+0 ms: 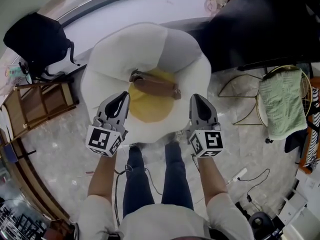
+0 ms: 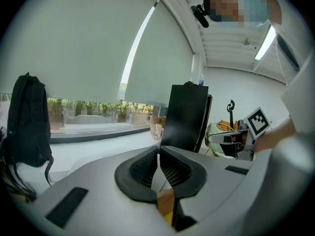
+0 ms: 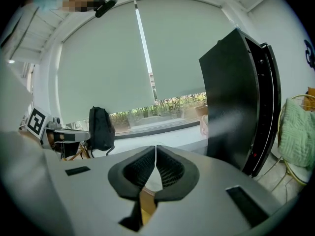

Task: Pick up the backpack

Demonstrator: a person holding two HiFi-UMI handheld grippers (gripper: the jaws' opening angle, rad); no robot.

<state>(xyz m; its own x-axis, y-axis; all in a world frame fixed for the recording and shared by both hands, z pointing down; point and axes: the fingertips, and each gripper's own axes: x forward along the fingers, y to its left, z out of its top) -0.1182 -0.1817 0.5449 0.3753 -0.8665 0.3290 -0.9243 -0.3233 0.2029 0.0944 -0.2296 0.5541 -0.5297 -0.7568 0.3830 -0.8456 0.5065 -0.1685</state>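
Head view shows a person standing at the near edge of a big egg cushion (image 1: 150,49). The left gripper (image 1: 121,98) and the right gripper (image 1: 196,99) hang over the near side of that cushion. Both have their jaws pressed together with nothing in them. The black backpack (image 1: 37,41) stands upright well off to the left of the cushion, far from both grippers. Things could go wrong from here. Jaws that stay shut cannot take a strap, so they may just bump the backpack and tip it over. The cushion is also in the way, and feet could trip on it.
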